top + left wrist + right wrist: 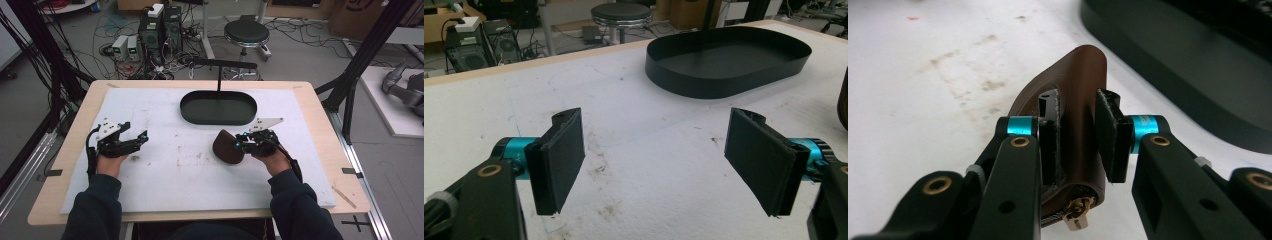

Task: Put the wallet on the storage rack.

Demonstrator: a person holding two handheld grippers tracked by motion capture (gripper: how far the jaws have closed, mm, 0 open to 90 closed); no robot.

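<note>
A brown rounded object [226,148] stands tilted on its edge on the white mat [175,172], just in front of the black oval tray [218,121]. My right gripper [241,142] is shut on it from the right. In the right gripper view the two pads pinch the brown object [1079,70] across its rim, at my right gripper [1078,100]. My left gripper [143,137] rests over the mat's left side. In its own view my left gripper [655,119] is wide open with only bare mat between the pads. The brown object [843,100] peeks in at that view's right edge.
The tray [704,89] holds nothing and sits at the mat's far middle; its wall [1198,75] runs close beside the held object. A black stand [220,65] rises behind it. The mat is stained near its centre. Beyond the table are a stool [246,34], computers and cables.
</note>
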